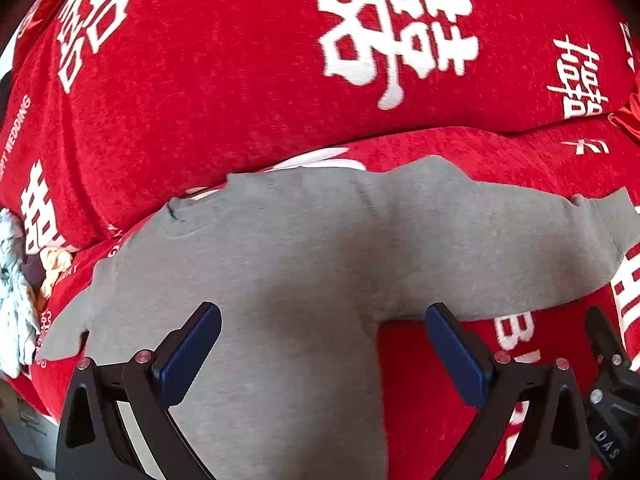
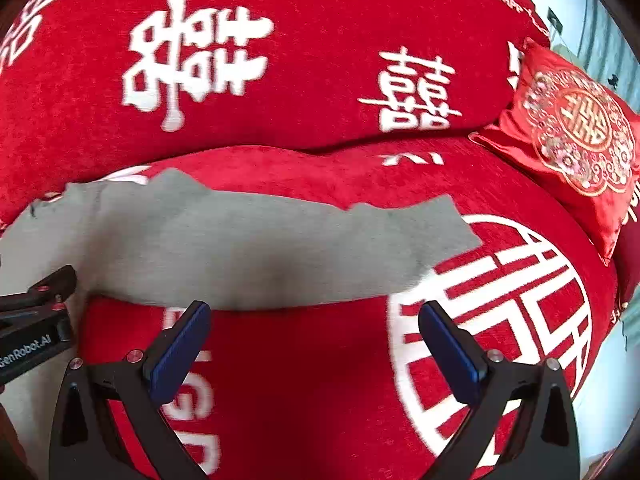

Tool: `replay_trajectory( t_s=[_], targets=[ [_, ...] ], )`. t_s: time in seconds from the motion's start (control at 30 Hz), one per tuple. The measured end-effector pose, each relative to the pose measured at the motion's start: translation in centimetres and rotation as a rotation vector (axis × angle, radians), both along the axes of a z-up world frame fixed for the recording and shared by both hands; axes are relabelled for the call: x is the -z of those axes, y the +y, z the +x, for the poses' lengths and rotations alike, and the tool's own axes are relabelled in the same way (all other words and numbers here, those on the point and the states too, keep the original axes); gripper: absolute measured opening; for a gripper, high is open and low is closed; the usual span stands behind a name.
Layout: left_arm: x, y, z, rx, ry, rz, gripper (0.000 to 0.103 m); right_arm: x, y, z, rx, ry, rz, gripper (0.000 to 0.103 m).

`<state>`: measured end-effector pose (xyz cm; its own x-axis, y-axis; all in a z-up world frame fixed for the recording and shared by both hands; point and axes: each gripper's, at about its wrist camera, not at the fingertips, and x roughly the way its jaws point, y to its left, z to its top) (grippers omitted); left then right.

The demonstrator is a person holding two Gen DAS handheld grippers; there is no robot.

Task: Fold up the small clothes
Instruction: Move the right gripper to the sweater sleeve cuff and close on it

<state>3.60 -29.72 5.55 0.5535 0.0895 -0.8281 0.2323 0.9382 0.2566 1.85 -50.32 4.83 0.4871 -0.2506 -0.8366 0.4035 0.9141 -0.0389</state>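
Observation:
A small grey garment (image 1: 304, 256) lies spread flat on a red sofa seat; one part runs toward me, another stretches out to the right. My left gripper (image 1: 322, 314) hovers open over the garment where the two parts meet, nothing between its blue pads. In the right wrist view the same grey garment (image 2: 248, 240) lies across the seat ahead. My right gripper (image 2: 314, 312) stands open just in front of its near edge, over red fabric. The left gripper (image 2: 36, 312) shows at that view's left edge.
The sofa cover (image 2: 320, 380) is red with white characters; its backrest (image 1: 240, 80) rises behind the garment. A red embroidered cushion (image 2: 576, 136) leans at the right end. A heap of pale crumpled clothes (image 1: 16, 292) lies at the left end.

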Motion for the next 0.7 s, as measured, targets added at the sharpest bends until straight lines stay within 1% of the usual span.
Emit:
replay_trajectory(
  t_s=[0.2, 0.33, 0.4, 0.47, 0.5, 0.6, 0.7],
  targets=[
    [1.3, -1.9, 0.9, 0.01, 0.024, 0.006, 0.102, 2.2, -4.8, -0.6, 0.089, 0.035, 0.032, 0.103],
    [2.4, -3.0, 1.6, 0.015, 0.04, 0.015, 0.102, 4.2, -8.3, -0.6, 0.131, 0.041, 0.116, 0.103],
    [2.7, -3.1, 2.1, 0.014, 0.045, 0.015, 0.102, 5.5, -10.0, -0.2, 0.144, 0.047, 0.177, 0.103],
    [3.0, -2.9, 2.7, 0.0, 0.05, 0.01, 0.102, 6.3, -11.6, 0.1, 0.153, 0.023, 0.245, 0.103],
    [3.2, -2.6, 3.1, -0.01, 0.057, 0.003, 0.102, 6.0, -12.1, 0.3, 0.151, -0.006, 0.252, 0.103],
    [3.6, -1.8, 4.1, -0.035, 0.069, -0.009, 0.102, 6.2, -13.6, 1.7, 0.164, -0.038, 0.293, 0.103],
    [3.8, -0.7, 4.9, -0.06, 0.078, -0.028, 0.102, 6.5, -14.3, 3.4, 0.148, -0.064, 0.289, 0.103]
  ],
)
